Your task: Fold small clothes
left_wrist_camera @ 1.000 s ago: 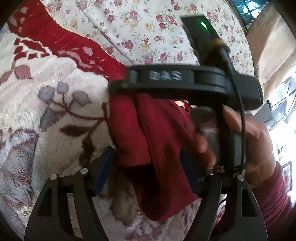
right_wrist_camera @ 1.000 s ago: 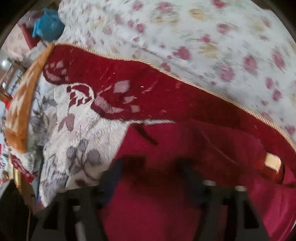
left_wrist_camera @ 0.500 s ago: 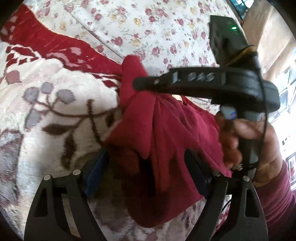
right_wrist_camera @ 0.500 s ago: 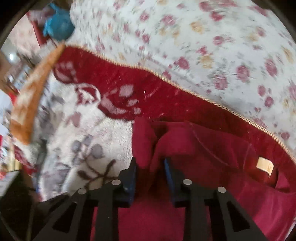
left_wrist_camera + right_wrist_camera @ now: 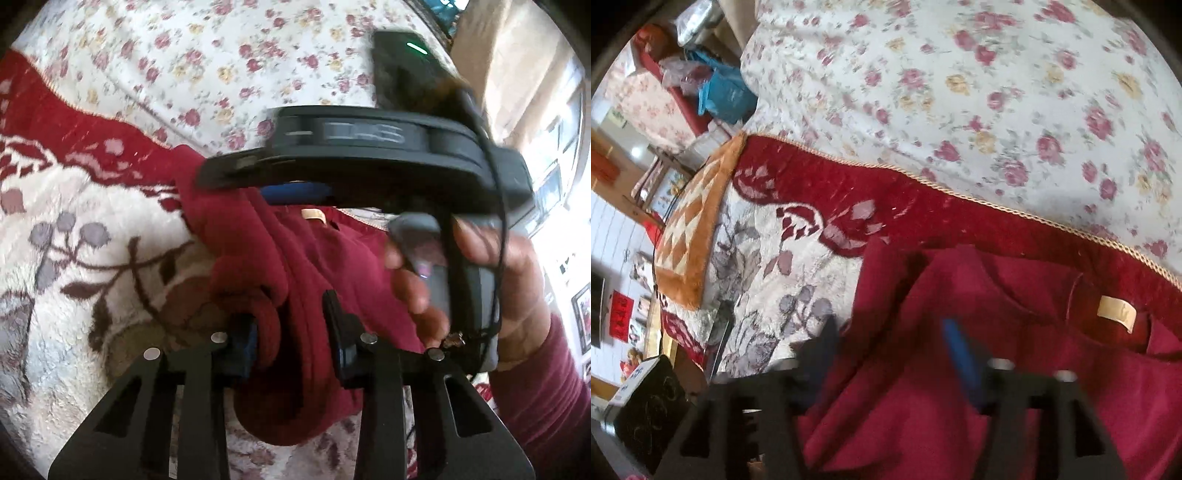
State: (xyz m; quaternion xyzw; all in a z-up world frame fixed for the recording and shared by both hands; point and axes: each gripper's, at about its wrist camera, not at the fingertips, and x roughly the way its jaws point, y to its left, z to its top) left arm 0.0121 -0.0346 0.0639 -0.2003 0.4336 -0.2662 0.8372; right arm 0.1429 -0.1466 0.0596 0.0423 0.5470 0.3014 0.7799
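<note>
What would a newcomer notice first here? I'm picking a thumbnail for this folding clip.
The dark red garment bunched mid-frame on the plush patterned blanket. The left gripper is closing on a fold of it, while the right gripper, opening above the cloth, fills the left wrist view's upper right in a person's hand. Behind lies a rose-print bedsheet.

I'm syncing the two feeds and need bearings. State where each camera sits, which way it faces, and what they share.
Left wrist: on the left gripper, looking forward and down at the bunched maroon garment between its closing jaws; the right gripper and the hand holding it show beyond.
Right wrist: on the right gripper, tilted down over the garment and the patterned blanket; jaws opening, cloth between them.
Shared: the garment, its beige neck label, the blanket, the floral bedsheet.
</note>
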